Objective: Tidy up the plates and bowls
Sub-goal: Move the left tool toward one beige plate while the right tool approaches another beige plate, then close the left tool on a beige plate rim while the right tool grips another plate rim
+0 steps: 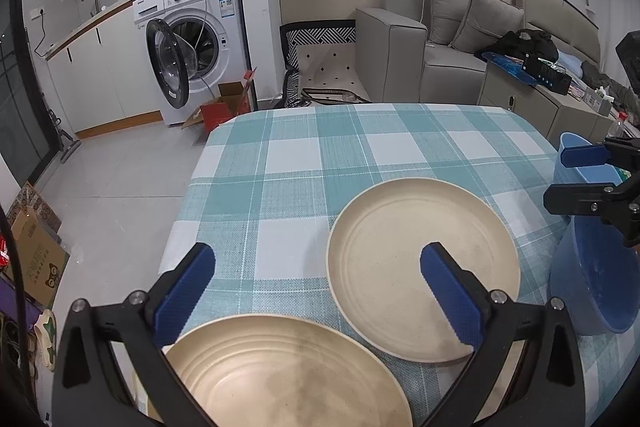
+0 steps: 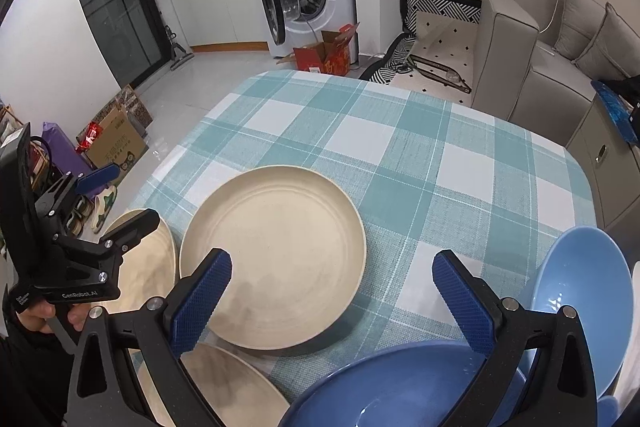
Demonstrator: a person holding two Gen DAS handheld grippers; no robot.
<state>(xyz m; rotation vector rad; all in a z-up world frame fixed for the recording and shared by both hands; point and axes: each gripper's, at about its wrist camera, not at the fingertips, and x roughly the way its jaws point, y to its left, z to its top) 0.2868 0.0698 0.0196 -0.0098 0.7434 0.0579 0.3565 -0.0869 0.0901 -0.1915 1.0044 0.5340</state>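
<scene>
Cream plate [image 2: 276,251] flat, rim up; blue bowl [image 2: 580,307] tilted.

3 cream plates [image 2: 276,251] flat on checked cloth, 2 blue bowls [image 2: 580,303] upright at right edge.

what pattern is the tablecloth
Teal and white plaid tablecloth, clearest in the right wrist view.

At the bottom of my right wrist view the nearest blue bowl [image 2: 384,391] runs off the frame; a cream plate [image 2: 216,387] at lower left sits partly hidden behind my right hand-held gripper [image 2: 332,291].
</scene>
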